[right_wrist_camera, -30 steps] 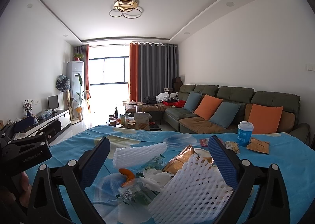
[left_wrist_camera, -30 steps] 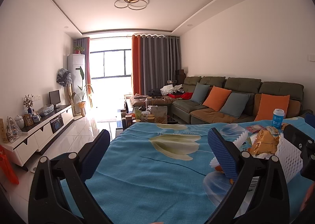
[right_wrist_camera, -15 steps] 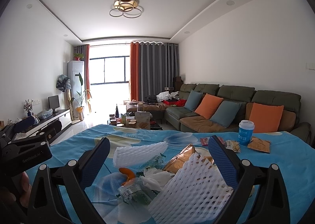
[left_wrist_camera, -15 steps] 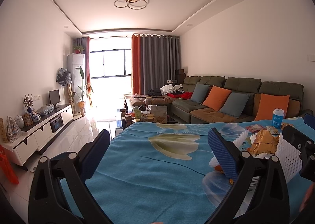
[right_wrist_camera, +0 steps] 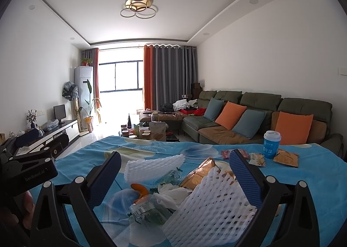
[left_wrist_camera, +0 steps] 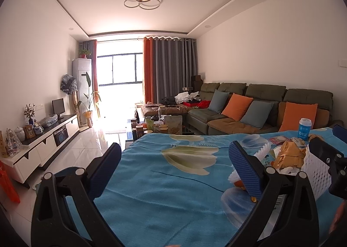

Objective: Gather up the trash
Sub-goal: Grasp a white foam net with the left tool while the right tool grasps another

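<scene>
The right gripper hangs wide open and empty over the trash pile: a white foam net lies nearest, against its right finger, with a clear wrapper, orange peel and gold bag between the fingers. Farther off stands a blue cup. The left gripper, also wide open and empty, hangs over bare blue tablecloth, the pile to its right.

Colours and patterns on record.
Tablecloth: turquoise blue, large cream flower print. Foam nets: white, diamond mesh. Cup: blue, white lid. Snack bag: golden brown. Peel: orange. Sofa: olive green, cushions orange and grey-blue. Curtains: grey with orange. Gripper pads: dark blue, ribbed.
</scene>
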The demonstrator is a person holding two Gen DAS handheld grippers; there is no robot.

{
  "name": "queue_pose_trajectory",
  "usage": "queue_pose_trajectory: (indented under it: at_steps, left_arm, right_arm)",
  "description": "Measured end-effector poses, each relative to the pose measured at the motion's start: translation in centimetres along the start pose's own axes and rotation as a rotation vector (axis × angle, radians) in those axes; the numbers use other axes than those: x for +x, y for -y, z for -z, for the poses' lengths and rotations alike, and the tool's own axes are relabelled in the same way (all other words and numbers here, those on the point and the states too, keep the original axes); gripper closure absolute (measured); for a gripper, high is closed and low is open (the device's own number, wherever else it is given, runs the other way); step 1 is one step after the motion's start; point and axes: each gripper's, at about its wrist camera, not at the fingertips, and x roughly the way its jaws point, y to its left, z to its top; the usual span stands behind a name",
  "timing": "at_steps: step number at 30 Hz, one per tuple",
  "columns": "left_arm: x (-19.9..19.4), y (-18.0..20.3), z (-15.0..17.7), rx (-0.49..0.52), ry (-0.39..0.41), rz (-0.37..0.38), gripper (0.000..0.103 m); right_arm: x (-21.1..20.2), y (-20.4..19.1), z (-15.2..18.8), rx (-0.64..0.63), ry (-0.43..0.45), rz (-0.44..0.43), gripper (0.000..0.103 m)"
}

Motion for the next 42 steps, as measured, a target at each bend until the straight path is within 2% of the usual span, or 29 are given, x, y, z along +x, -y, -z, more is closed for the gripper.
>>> queue_pose_trajectory:
  at_steps: [6, 9, 15, 20, 22, 25, 27, 28, 30, 31, 32, 33, 35, 37, 42]
  left_arm:
    - [1.1, 0.7, 0.4, 0.010, -0.055, 0.074, 0.005]
    - [2.2, 1.6, 0.4, 0.042, -0.100, 0.147, 0.005]
    - [5.1, 3.8, 0.5, 0.101, -0.188, 0.259, 0.005]
    - [8.0, 5.6, 1.1, 0.145, -0.265, 0.311, 0.006]
    - [9.0, 6.1, 1.5, 0.154, -0.300, 0.337, 0.011]
    - [10.7, 6.6, 2.0, 0.152, -0.373, 0.389, 0.025]
    - [11.6, 6.8, 2.3, 0.145, -0.414, 0.416, 0.045]
    - [11.9, 6.9, 2.4, 0.142, -0.426, 0.432, 0.049]
    - [12.3, 7.1, 2.6, 0.139, -0.439, 0.453, 0.069]
    - [12.2, 7.1, 2.8, 0.138, -0.442, 0.467, 0.075]
    - [12.3, 7.1, 2.8, 0.136, -0.446, 0.477, 0.087]
    - [12.3, 7.0, 2.9, 0.132, -0.447, 0.484, 0.094]
    - [12.0, 6.8, 2.9, 0.118, -0.443, 0.492, 0.097]
    - [11.7, 6.3, 2.6, 0.098, -0.431, 0.500, 0.098]
    - [10.5, 4.4, 1.4, 0.059, -0.395, 0.506, 0.099]
  right_arm:
    - [0.3, 0.5, 0.5, 0.009, -0.044, 0.009, 0.007]
    - [0.4, 1.4, 0.9, 0.032, -0.087, 0.013, 0.007]
    - [0.7, 3.9, 2.2, 0.119, -0.185, 0.048, 0.007]
    - [0.3, 6.4, 3.2, 0.198, -0.251, 0.041, 0.007]
    - [0.0, 6.9, 3.4, 0.219, -0.270, 0.035, 0.007]
    - [0.1, 7.7, 3.9, 0.265, -0.298, 0.005, 0.007]
    - [0.1, 8.0, 4.2, 0.290, -0.312, -0.018, 0.017]
    - [0.2, 8.0, 4.2, 0.298, -0.322, -0.032, 0.027]
    - [0.3, 8.0, 4.2, 0.300, -0.332, -0.049, 0.039]
    - [0.3, 8.0, 4.1, 0.294, -0.332, -0.059, 0.049]
    - [0.3, 7.7, 4.0, 0.283, -0.332, -0.068, 0.061]
    - [0.2, 7.5, 3.8, 0.273, -0.330, -0.073, 0.066]
    - [0.0, 6.9, 3.5, 0.249, -0.322, -0.089, 0.084]
    - [-0.3, 6.4, 2.9, 0.228, -0.309, -0.112, 0.091]
    - [-1.2, 5.5, 0.8, 0.193, -0.264, -0.165, 0.093]
